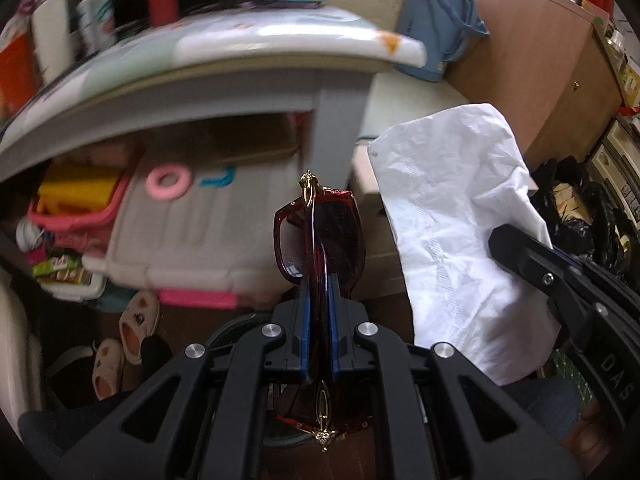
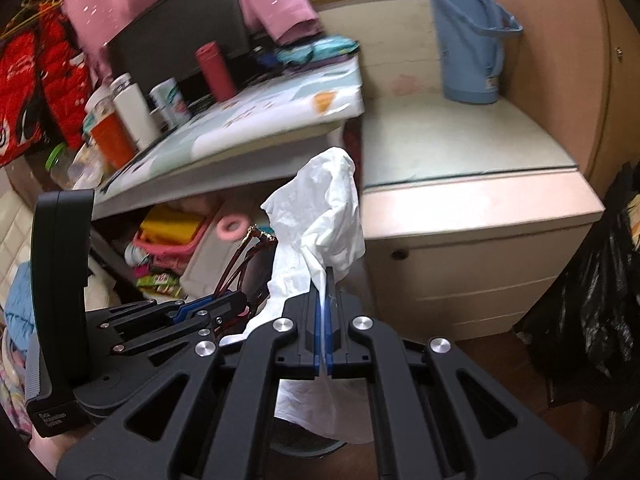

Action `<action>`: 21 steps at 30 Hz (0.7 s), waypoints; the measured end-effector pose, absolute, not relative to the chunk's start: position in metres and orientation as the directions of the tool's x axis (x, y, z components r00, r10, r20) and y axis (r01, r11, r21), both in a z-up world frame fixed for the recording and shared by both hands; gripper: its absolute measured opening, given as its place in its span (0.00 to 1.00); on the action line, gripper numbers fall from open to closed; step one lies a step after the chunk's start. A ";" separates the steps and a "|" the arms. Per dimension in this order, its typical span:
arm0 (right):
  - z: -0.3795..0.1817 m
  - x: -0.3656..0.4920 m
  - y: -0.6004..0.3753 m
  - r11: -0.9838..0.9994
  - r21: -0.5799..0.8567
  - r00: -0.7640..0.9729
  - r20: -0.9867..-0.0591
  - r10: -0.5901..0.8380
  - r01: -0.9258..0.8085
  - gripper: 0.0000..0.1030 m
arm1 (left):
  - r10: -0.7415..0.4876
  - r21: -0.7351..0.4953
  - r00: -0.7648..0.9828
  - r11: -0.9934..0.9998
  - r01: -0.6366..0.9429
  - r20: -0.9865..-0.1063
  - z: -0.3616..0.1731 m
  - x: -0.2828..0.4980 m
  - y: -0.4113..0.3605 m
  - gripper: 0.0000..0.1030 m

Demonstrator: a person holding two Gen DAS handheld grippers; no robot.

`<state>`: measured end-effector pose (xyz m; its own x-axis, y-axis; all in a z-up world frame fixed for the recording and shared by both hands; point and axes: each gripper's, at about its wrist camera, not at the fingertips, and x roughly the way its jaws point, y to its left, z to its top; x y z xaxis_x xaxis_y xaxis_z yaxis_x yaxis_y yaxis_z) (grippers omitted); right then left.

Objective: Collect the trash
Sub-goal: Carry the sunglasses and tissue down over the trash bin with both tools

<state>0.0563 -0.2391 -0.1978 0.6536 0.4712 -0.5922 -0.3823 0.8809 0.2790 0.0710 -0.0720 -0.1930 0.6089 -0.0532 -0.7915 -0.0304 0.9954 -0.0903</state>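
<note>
Left hand-held gripper (image 1: 318,280) seen pinched on dark red sunglasses (image 1: 320,236); folded frame clamped edge-on between blue pads, gold-trimmed temple tips projected beyond fingertips. Right hand-held gripper (image 2: 324,284) seen pressed together on crumpled white tissue (image 2: 320,216); tissue raised above fingertips, loose end hung below jaws. Both items held in air in front of tabletop (image 1: 280,40) covered with patterned mat. Blue thermos (image 2: 468,36) stood on low cabinet (image 2: 460,208) to right. Black bag (image 2: 592,300) seen at far right, beside cabinet.
</note>
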 end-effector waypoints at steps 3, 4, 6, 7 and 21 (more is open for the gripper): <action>-0.209 0.045 -0.219 0.873 0.282 0.632 -0.606 0.483 -0.397 0.02 | -0.045 -0.097 0.596 0.994 -0.056 -0.802 -0.206 0.055 -0.051 0.07; -0.213 0.042 -0.214 0.871 0.283 0.626 -0.610 0.486 -0.401 0.02 | -0.041 -0.100 0.591 0.993 -0.067 -0.806 -0.211 0.050 -0.044 0.07; -0.223 0.037 -0.202 0.868 0.284 0.609 -0.624 0.490 -0.408 0.02 | -0.036 -0.102 0.580 0.991 -0.081 -0.814 -0.221 0.042 -0.032 0.07; -0.227 0.035 -0.197 0.866 0.285 0.601 -0.630 0.492 -0.411 0.02 | -0.032 -0.102 0.572 0.991 -0.091 -0.819 -0.227 0.038 -0.024 0.07; -0.296 0.035 -0.139 0.856 0.280 0.483 -0.729 0.484 -0.436 0.02 | -0.025 -0.113 0.466 0.980 -0.163 -0.885 -0.309 0.019 0.027 0.07</action>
<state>0.0352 -0.1386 -0.2957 0.4831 0.4844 -0.7294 -0.4357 0.8556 0.2796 0.0191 0.0270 -0.3088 0.4658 -0.0251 -0.8845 -0.1626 0.9801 -0.1135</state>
